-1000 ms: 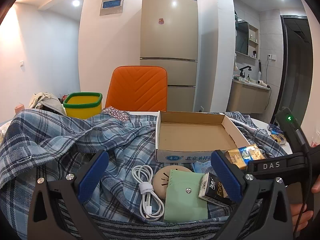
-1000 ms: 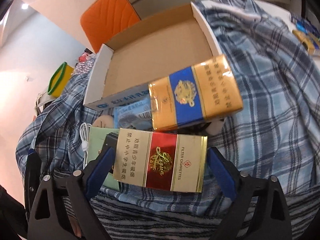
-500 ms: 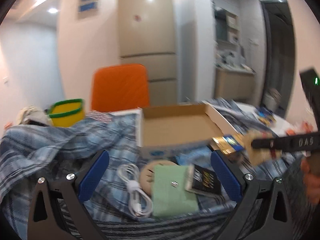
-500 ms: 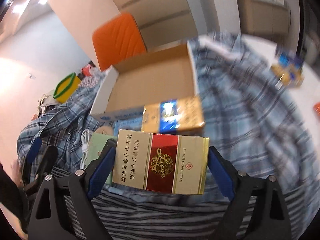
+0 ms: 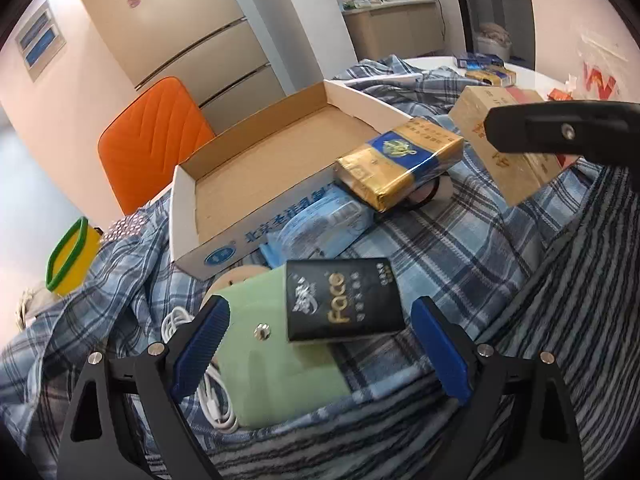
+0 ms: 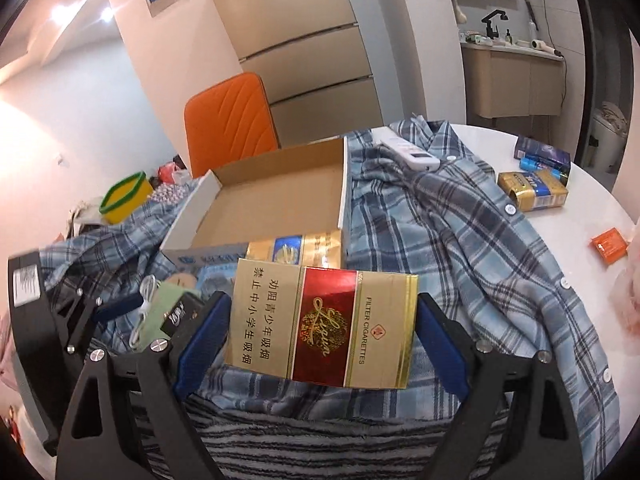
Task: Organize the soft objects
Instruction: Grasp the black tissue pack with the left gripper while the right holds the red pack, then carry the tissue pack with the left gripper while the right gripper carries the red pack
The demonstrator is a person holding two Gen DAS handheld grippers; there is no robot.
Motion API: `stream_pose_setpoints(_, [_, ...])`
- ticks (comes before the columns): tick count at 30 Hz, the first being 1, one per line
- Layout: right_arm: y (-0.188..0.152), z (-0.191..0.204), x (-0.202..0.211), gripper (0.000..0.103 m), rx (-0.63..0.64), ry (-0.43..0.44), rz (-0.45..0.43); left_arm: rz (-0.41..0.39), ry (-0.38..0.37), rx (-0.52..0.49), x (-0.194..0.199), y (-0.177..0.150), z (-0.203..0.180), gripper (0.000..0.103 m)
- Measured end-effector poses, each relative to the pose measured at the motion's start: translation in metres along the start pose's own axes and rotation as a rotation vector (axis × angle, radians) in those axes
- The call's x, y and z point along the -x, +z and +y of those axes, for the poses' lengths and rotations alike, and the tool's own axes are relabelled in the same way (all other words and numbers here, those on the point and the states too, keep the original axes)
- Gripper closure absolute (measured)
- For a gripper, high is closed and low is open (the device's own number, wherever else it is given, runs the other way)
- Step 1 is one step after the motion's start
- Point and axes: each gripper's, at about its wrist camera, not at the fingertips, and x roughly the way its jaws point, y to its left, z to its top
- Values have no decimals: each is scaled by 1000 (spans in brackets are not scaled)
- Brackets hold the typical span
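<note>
Your left claw (image 5: 320,354) has just been closing a bit, but it is wide, with a black packet (image 5: 342,300) between its blue pads, maybe not touched. That packet lies on a green pouch (image 5: 276,360). Your right claw (image 6: 322,322) holds a gold and red box (image 6: 322,316). A checked shirt (image 6: 460,220) covers the white table (image 6: 592,216), beside an open cardboard box (image 5: 256,176).

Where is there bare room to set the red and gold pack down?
The cardboard box floor is bare wall to wall. The white table is open between the plaid shirt and the orange box. In front of the box it is crowded: gold-blue pack, black tissue pack, green pouch.
</note>
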Motion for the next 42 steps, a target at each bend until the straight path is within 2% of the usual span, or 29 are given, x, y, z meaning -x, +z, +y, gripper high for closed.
stream_pose_setpoints(4, [-4, 0, 5, 13, 7, -48, -24, 57, 27, -1, -10, 10, -5, 8])
stream_pose_setpoints(7, [-4, -2, 8, 13, -1, -74, -41, 121, 15, 17, -24, 11, -5, 8])
stream_pose_setpoints(10, [-4, -3, 10, 13, 0, -87, -52, 138, 21, 27, -29, 9, -3, 10])
stream_pose_setpoints(11, [-4, -3, 10, 13, -1, -86, -50, 134, 18, 31, -29, 9, -2, 14])
stream_pose_setpoints(12, [-4, -4, 10, 13, -2, -86, -48, 129, 16, 37, -29, 9, -1, 25])
stream_pose_setpoints(14, [-4, -4, 10, 13, -3, -86, -45, 127, -4, 47, -30, 8, 2, 38])
stream_pose_setpoints(17, [-5, -4, 9, 13, -2, -90, -43, 88, -27, 84, -25, 5, 9, 38])
stream_pose_setpoints(19, [-5, -4, 9, 13, -2, -94, -44, 34, -64, 135, -14, 1, 17, 38])
stream_pose_setpoints(24, [-6, -1, 10, 13, 10, -87, -60, -172, -107, 284, 21, -12, 47, 38])
stream_pose_setpoints(27, [-7, 2, 16, 13, 23, -81, -97, -261, -86, 347, 38, -21, 58, 38])
stream_pose_setpoints(31, [-8, 9, 29, 13, 46, -70, -179, -396, -61, 379, 63, -29, 66, 38])
stream_pose_setpoints(34, [-9, 16, 35, 13, 80, -61, -216, -463, -45, 388, 75, -33, 70, 38])
stream_pose_setpoints(37, [-10, 21, 40, 13, 96, -73, -254, -487, -59, 391, 85, -37, 69, 38])
stream_pose_setpoints(40, [-11, 20, 45, 13, 90, -69, -279, -507, 1, 384, 94, -34, 65, 38])
stream_pose_setpoints(42, [-10, 21, 46, 13, 94, -71, -285, -522, -14, 375, 104, -31, 65, 38])
